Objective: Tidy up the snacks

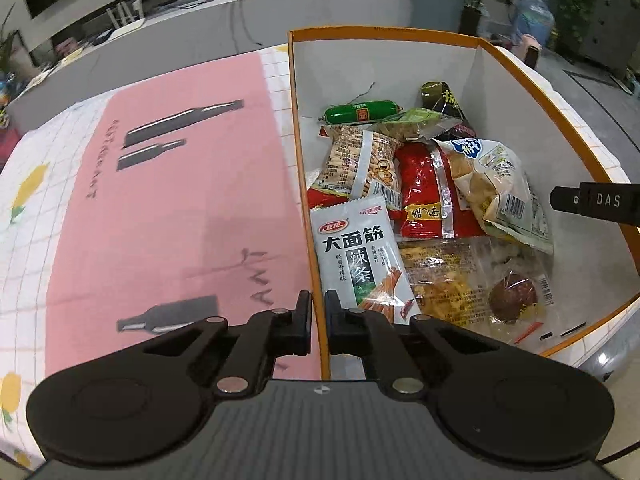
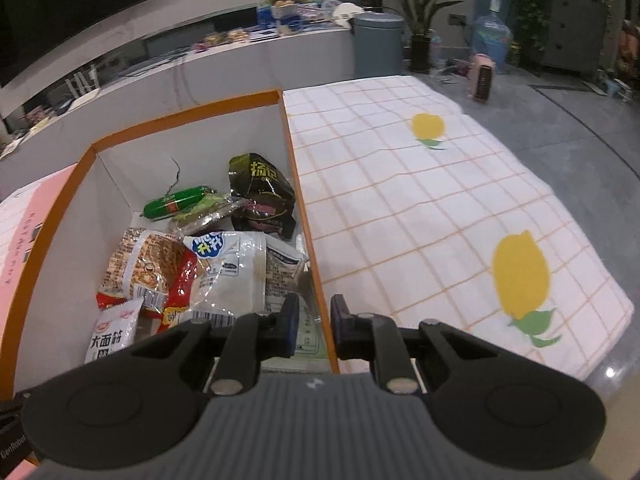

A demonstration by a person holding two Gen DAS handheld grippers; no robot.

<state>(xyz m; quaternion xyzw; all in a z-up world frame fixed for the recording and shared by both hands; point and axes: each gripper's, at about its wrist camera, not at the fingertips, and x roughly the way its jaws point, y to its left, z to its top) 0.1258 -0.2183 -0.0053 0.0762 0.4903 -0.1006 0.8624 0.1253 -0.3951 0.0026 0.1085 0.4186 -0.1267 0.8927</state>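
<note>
An orange-rimmed white box (image 1: 298, 128) holds several snack packs: a green sausage (image 1: 360, 113), a white spicy-strip pack (image 1: 356, 256), a red pack (image 1: 428, 196) and a clear chip bag (image 1: 496, 184). My left gripper (image 1: 318, 312) is shut on the box's left wall near its front corner. My right gripper (image 2: 315, 326) straddles the box's right wall (image 2: 296, 184), its jaws closed on it. The right gripper's finger also shows at the right edge of the left wrist view (image 1: 592, 202). The green sausage (image 2: 180, 202) and a dark pack (image 2: 260, 184) lie at the box's far end.
The box stands on a table with a white checked cloth with yellow fruit prints (image 2: 440, 216). A pink mat with bottle prints (image 1: 180, 208) lies left of the box. A grey counter (image 2: 240, 64), a bin (image 2: 378, 44) and a plant stand behind.
</note>
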